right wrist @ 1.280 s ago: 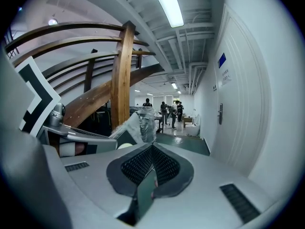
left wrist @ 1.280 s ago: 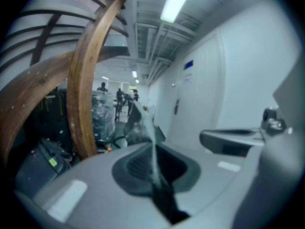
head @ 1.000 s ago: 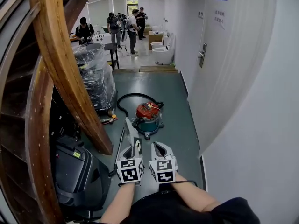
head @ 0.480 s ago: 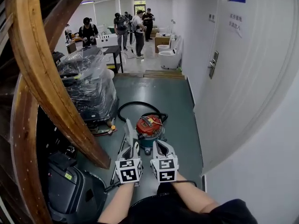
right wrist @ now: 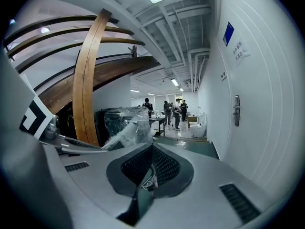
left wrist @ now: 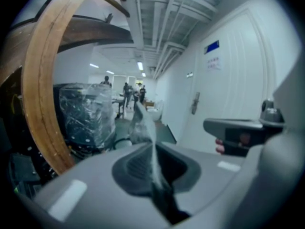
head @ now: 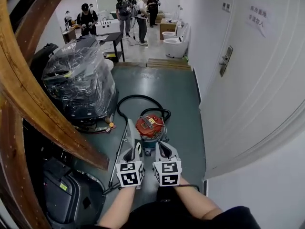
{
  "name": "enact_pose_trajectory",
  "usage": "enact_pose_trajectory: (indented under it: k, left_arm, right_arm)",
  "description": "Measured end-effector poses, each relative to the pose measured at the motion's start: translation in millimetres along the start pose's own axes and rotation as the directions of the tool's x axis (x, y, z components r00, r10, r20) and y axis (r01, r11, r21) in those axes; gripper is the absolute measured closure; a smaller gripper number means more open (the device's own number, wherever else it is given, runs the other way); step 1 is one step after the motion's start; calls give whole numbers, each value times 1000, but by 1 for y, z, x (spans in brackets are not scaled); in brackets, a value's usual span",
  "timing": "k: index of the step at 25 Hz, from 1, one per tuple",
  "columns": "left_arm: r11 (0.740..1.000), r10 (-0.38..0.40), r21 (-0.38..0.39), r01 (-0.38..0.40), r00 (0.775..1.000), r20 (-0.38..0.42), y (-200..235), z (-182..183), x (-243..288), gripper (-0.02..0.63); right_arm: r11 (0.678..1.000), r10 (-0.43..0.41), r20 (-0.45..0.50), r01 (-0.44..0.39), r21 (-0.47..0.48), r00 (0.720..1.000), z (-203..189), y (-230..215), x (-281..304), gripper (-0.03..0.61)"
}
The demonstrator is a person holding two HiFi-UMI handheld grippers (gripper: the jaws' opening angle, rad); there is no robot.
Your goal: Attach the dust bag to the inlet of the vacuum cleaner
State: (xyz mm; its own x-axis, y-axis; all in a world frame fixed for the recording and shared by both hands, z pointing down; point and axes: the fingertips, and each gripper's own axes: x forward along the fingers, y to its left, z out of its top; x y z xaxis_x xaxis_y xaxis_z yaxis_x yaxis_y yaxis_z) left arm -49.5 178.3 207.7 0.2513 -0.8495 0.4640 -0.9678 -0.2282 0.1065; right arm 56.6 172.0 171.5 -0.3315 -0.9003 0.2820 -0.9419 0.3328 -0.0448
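A vacuum cleaner [head: 149, 128] with a red top and a teal body stands on the green floor, and its black hose [head: 129, 100] loops behind it. My left gripper [head: 134, 150] is shut on a thin, pale, crinkled dust bag [head: 130, 131], which sticks up from the jaws just left of the vacuum. The left gripper view shows the bag [left wrist: 141, 123] as a sheet pinched edge-on between the left gripper's [left wrist: 153, 149] jaws. My right gripper [head: 161, 150] hovers beside it, just in front of the vacuum, shut and empty. In the right gripper view the right gripper [right wrist: 151, 149] shows closed pads, with the bag [right wrist: 134, 131] to the left.
A plastic-wrapped machine [head: 79, 82] stands to the left, with a curved wooden beam [head: 33, 106] in front of it. A black case [head: 64, 191] sits at the near left and a metal wand [head: 118, 152] lies on the floor. A white wall with a door [head: 248, 80] closes the right. People stand far down the corridor.
The whole view has advanced along the corridor. Both grippers, the left still holding the bag, have come closer to the vacuum cleaner, which now sits right ahead of them.
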Motion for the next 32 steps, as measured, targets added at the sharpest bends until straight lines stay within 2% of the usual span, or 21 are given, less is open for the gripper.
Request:
enact_pose_trajectory:
  k: [10,16,25,32]
  left_arm:
    - [999,20,-40,-24,996,-83,18,-18,66,595]
    - [996,40,-74,-50,991,-129,22,-26,98,595]
    - [980,127,-135,-150,978,-164,39,-16,174,595]
    - [955,202,-179,-237,960,-196,61,-19,202,595]
  right_arm:
    - [999,5,-108,-2,33,994,-37,-23,60,580]
    - [998,51,-144,-45,39,988,-47,-37,94,580]
    - [992,129,-232,-124,35,964,-58,-88,166,580]
    - [978,195,-283,-207,-14,939,-68,-108,219,580]
